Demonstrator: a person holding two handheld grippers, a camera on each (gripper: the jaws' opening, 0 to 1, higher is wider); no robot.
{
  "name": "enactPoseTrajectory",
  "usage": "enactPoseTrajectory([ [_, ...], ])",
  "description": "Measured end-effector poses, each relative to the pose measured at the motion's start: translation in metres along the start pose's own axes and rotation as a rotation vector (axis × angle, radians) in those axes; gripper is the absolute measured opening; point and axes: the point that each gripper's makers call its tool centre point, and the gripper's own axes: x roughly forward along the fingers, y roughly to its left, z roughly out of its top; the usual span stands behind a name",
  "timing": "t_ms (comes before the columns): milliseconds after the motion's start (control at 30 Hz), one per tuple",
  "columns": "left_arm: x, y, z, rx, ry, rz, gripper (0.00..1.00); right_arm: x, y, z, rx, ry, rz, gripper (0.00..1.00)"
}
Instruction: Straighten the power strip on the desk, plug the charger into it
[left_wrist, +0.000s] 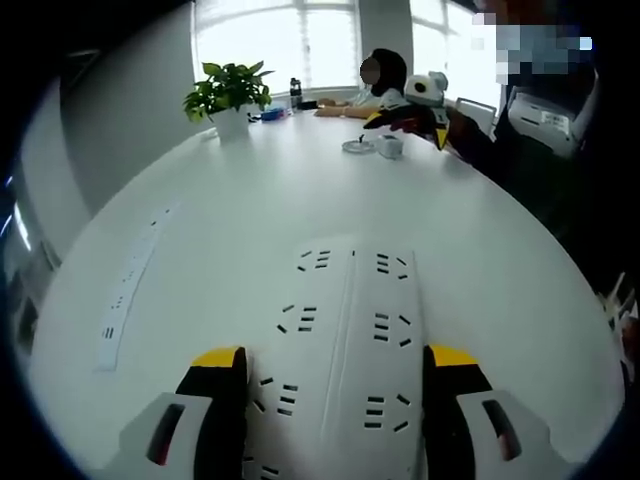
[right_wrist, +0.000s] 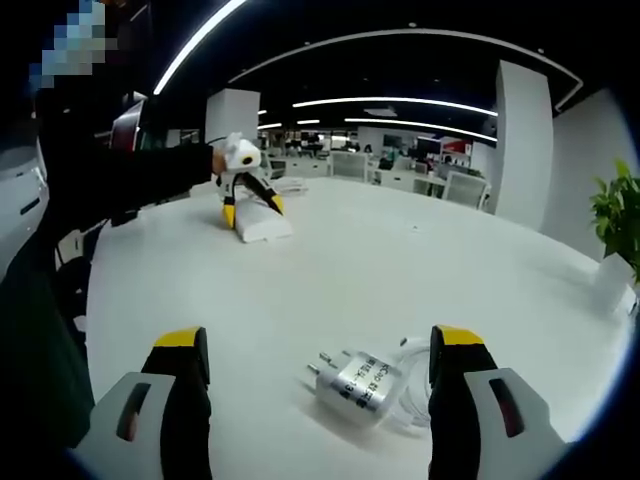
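Two grippers are at work. Left gripper (left_wrist: 335, 375) has its jaws close on both sides of the strip (left_wrist: 345, 330), so it looks gripped, on the desk (left_wrist: 250, 200). I think the straightening step is on now. Right gripper (right_wrist: 320, 385) is wide open and holds nothing, with the charger (right_wrist: 355, 388) lying between its jaws. Next it must close on the charger. Its cable is partly hidden behind it.

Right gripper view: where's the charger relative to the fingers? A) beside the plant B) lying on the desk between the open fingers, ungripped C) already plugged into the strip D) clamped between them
B: the charger lies on the desk, apart from both fingers of the open right gripper.
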Motion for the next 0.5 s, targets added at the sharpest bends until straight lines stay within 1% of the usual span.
enactPoseTrajectory([
  [200, 0.0008, 0.0001, 0.001, -0.007, -0.014, 0.014, 0.71, 0.0003, 0.0035, 0.0012, -0.005, -0.006, 0.01, 0.91],
  [500, 0.0022, -0.0024, 0.0013, -0.016, -0.013, 0.031, 0.72, 0.0001, 0.004, -0.0007, -0.002, -0.002, 0.007, 0.9],
])
